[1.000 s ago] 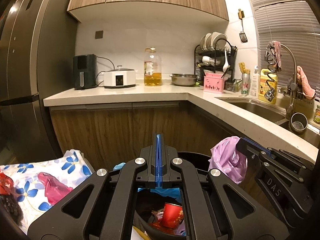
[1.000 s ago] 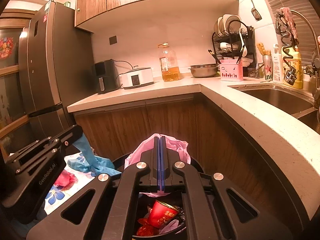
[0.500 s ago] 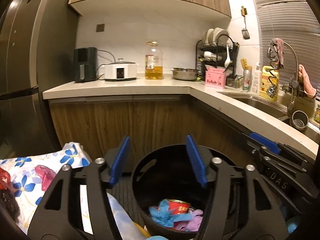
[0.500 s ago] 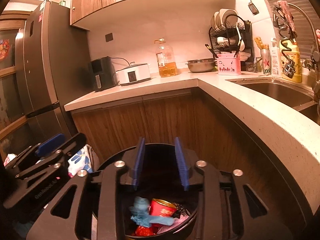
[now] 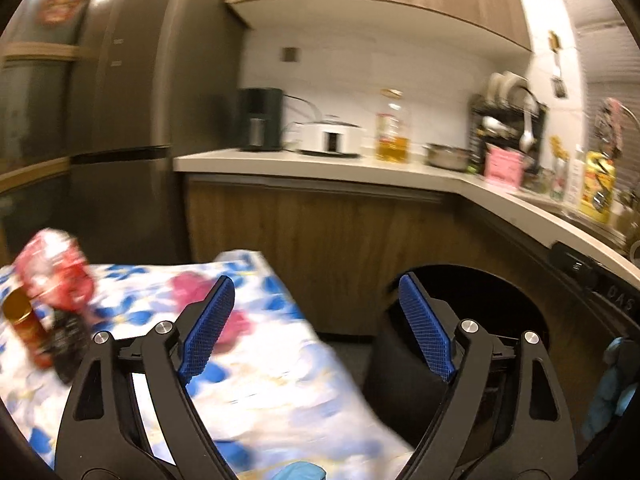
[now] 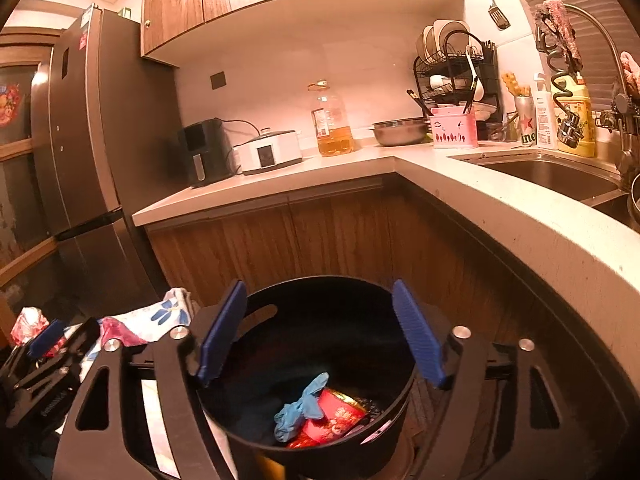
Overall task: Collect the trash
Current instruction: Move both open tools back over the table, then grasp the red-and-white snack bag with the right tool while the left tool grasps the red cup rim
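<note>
Both grippers spread wide, empty, over bin and floral cloth.

Right gripper (image 6: 320,332) hangs above the black bin (image 6: 256,304), jaws wide apart, nothing between them; blue glove (image 6: 300,408) and red cup (image 6: 332,420) lie at the bin's bottom, below and between the blue pads (image 6: 222,332). Left gripper (image 5: 316,324) is also spread, holding nothing, pointing at the gap between the bin (image 5: 520,292) on its right and the floral cloth (image 5: 280,372) on its left (view blurred). On the cloth, pink crumpled trash (image 5: 236,320) sits just beyond the left pad; red wrapper (image 5: 56,272) and a brown-capped bottle (image 5: 24,332) lie farther left, well apart from the jaws.
</note>
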`<state>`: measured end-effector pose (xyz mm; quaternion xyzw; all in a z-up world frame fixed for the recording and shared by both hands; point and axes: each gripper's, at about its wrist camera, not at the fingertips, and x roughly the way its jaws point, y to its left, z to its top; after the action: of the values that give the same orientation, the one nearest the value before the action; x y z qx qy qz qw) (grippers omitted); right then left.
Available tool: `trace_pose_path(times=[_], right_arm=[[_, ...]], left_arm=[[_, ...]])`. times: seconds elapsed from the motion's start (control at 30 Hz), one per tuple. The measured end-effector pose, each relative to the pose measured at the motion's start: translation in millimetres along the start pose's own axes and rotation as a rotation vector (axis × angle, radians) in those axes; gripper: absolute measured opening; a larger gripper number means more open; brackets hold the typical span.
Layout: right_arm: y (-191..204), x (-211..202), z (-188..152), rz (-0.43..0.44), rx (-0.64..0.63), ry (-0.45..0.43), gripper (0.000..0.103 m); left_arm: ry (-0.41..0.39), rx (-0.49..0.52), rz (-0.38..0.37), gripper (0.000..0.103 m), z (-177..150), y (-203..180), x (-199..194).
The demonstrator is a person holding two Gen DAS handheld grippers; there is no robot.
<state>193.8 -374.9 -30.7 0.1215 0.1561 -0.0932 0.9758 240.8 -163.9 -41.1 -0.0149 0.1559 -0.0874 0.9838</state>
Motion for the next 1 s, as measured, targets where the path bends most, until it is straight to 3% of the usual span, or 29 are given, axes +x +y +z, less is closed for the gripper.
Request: trace_pose_path(times=[0.37,0.77,1.0], right_arm=[[80.4,-2.5,-29.8,0.164,-0.081,0.046,0.076],[221.3,-2.1,-62.8,0.419,-0.187,0.105,0.076],[309.2,0.7,-82.4,0.566,-0.263,0.144,0.076]], left_arm=[[-0.049,-0.081,0.339,0.083,-24.1,113.2,-66.4],[-0.042,-0.159,0.519,0.083,-38.2,221.0,-121.8],[-0.029,-0.224,0.585,0.083,-51.3,270.7,-150.5]])
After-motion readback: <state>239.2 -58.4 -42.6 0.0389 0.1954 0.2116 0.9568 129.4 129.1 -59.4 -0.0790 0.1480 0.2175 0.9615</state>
